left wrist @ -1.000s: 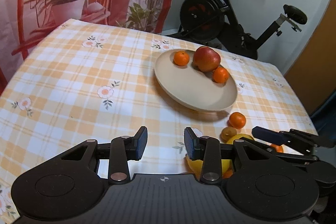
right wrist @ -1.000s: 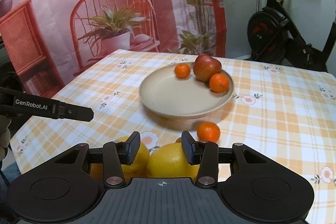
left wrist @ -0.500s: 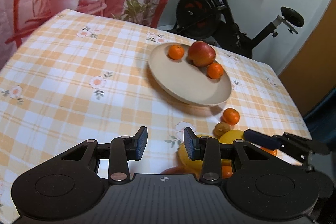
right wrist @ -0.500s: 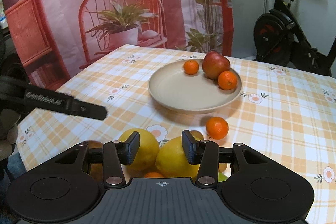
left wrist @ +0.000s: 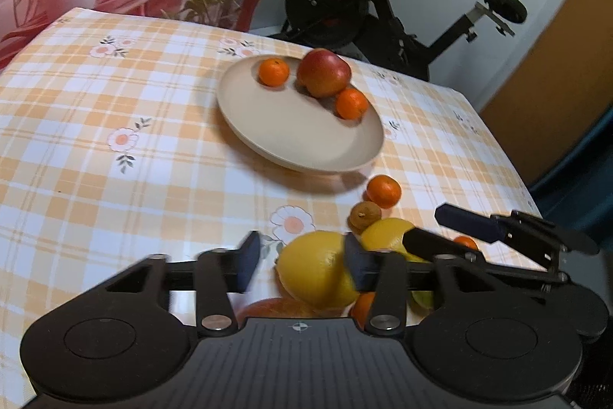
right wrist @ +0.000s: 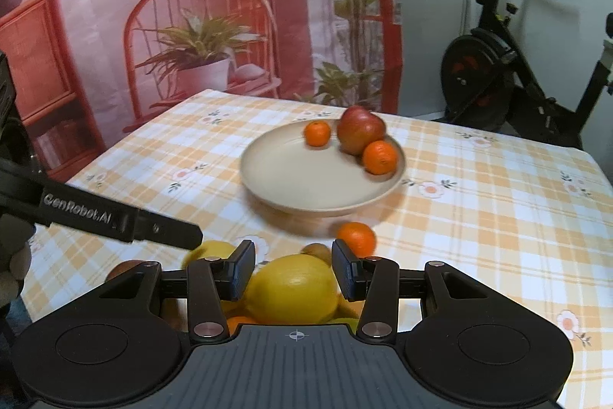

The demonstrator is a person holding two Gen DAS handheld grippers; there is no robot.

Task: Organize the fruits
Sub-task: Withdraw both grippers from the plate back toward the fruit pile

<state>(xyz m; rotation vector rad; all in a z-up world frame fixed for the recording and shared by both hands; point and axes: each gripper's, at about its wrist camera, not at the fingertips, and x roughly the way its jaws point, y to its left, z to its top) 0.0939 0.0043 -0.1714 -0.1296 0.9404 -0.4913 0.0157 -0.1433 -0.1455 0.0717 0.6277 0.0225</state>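
Two lemons sit in the near pile on the counter [left wrist: 115,179]: left tongs [left wrist: 297,263], just opening, empty, straddle one lemon [left wrist: 314,273]; right tongs [right wrist: 293,269], part-open, empty, hover above the other lemon [right wrist: 293,288].

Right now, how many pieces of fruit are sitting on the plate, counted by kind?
Mandarins: 2
Apple: 1
Total on the plate: 3

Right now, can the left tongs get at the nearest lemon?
Probably yes: the left tongs, which have just been opening, sit over that lemon, nothing between; the right tongs crowd the other lemon beside it.
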